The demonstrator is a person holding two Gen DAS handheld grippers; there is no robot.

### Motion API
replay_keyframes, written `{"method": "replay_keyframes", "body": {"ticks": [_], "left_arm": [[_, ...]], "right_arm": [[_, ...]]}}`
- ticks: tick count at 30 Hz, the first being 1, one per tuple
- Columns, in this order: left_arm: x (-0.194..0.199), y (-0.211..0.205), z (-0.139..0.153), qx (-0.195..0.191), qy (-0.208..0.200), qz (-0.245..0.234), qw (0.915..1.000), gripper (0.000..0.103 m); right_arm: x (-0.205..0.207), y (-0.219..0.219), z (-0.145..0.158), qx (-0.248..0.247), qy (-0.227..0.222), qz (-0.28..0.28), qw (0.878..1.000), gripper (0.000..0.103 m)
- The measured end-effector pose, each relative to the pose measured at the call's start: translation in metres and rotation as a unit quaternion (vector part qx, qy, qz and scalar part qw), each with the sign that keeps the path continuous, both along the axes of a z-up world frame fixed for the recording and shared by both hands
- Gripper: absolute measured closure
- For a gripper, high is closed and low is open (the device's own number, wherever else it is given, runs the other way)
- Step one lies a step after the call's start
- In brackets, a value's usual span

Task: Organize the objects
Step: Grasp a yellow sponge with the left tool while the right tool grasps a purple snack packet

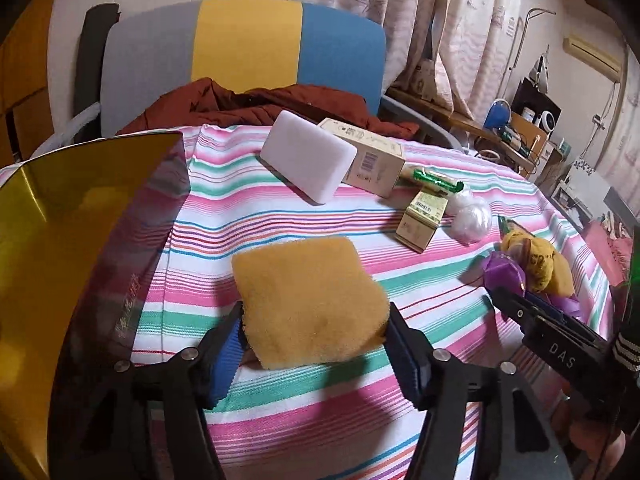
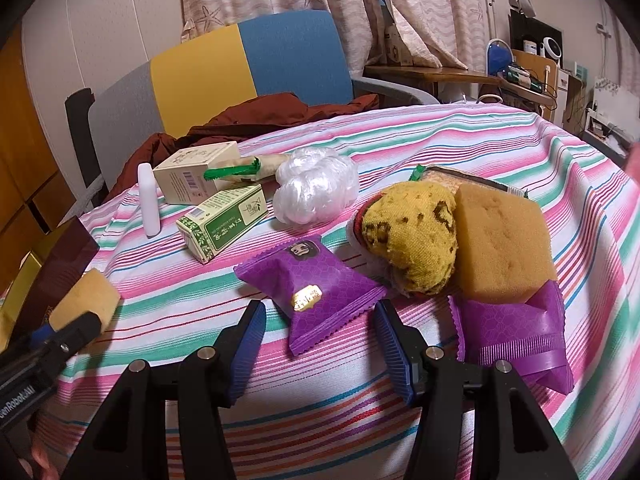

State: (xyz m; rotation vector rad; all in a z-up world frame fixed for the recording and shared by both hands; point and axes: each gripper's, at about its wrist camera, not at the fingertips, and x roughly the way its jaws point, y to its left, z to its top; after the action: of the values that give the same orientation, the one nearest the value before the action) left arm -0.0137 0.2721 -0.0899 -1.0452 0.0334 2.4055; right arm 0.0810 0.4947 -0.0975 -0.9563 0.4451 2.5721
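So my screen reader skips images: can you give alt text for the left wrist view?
The left gripper has a yellow sponge between its jaws above a striped tablecloth, beside a gold box.

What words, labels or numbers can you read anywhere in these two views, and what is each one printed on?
"DAS": on the right gripper body, left wrist view.
"onRobot.AI", cut off at the frame edge: on the left gripper body, right wrist view.
Green box, beige box, purple packet, dark box: print too small or blurred.
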Motion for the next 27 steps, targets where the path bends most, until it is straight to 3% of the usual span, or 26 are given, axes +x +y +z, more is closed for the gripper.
{"method": "replay_keyframes", "body": {"ticks": [4, 6, 8, 13, 16, 18, 20, 23, 27], "left_arm": [[0.006, -0.001, 0.000, -0.002, 0.009, -0.007, 0.9999, 0.041], [0.011, -0.003, 0.001, 0.002, 0.013, -0.013, 0.9998, 0.041], [0.017, -0.006, 0.002, 0.003, 0.021, -0.016, 0.9996, 0.041], [0.035, -0.008, 0.008, 0.002, 0.051, -0.040, 0.9979, 0.041], [0.038, -0.010, 0.009, 0.006, 0.053, -0.046, 0.9975, 0.041], [0.035, -0.013, 0.008, 0.009, 0.044, -0.042, 0.9981, 0.041], [0.032, -0.017, 0.006, 0.016, 0.034, -0.036, 0.9987, 0.041], [0.026, -0.021, 0.002, 0.025, 0.017, -0.030, 0.9991, 0.041], [0.024, -0.022, -0.001, 0.029, 0.009, -0.031, 0.9991, 0.041]], "right_arm": [[0.002, 0.002, 0.000, -0.010, 0.009, 0.001, 1.000, 0.066], [0.001, 0.002, 0.000, -0.011, 0.010, 0.005, 1.000, 0.069], [0.001, 0.000, 0.000, -0.012, 0.010, 0.012, 1.000, 0.079], [0.002, -0.006, 0.001, -0.020, 0.011, 0.032, 0.999, 0.080], [0.008, -0.012, 0.005, -0.023, 0.018, 0.032, 0.999, 0.077], [0.013, -0.012, 0.012, -0.024, 0.030, 0.030, 0.999, 0.065], [0.010, -0.013, 0.019, -0.017, 0.036, 0.034, 0.999, 0.043], [-0.006, -0.014, 0.029, 0.007, 0.028, 0.054, 0.998, 0.041], [-0.035, -0.014, 0.025, 0.034, -0.020, 0.084, 0.996, 0.041]]}}
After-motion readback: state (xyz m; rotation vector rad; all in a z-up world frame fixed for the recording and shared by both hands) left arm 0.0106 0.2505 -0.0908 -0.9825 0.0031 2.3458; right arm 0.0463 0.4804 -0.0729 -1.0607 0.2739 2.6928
